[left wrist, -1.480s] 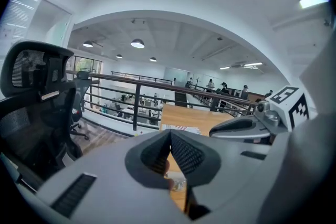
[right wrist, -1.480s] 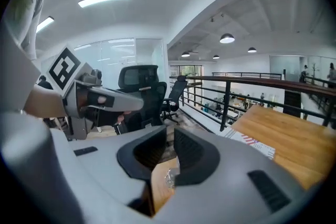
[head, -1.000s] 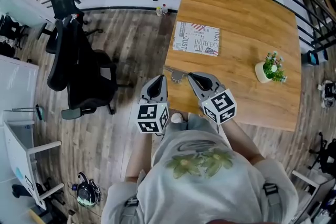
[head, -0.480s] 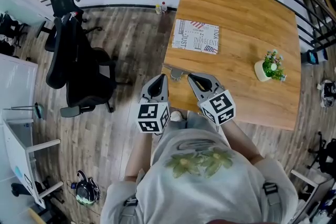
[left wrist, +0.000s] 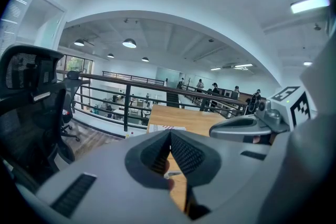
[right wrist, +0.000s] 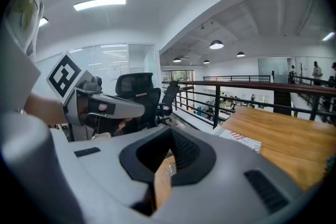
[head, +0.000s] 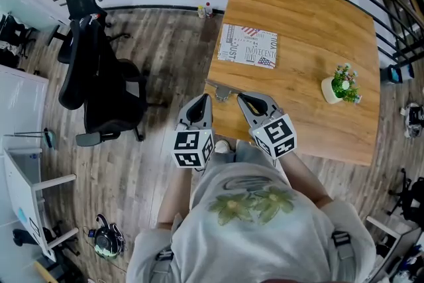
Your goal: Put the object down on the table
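– Tongs on both sides are pressed together, aren't they? Anything pinched?

– Nothing. The left tongs (left wrist: 170,132) meet at the tips with nothing between them, and so do the right tongs (right wrist: 171,131). I judge the task's thing to be the small metal piece (head: 222,95), which lies on the bench (head: 311,30) at its near corner, just beyond both tips.

– So what could go wrong?

– That piece sits right at the bench edge, perhaps partly over it; I can't tell. With both closed tips so near, a careless forward nudge or a sideways swing could push it off onto the floor (head: 165,43). Reaching for it with tongs kept closed would likely do the same.

– And the count?

– Two tongs, one metal piece, one bench. On the bench are also one printed mat (head: 248,48) and one potted plant (head: 341,86), both well apart from the corner. Two black office chairs (head: 106,99) stand on the floor to the left.
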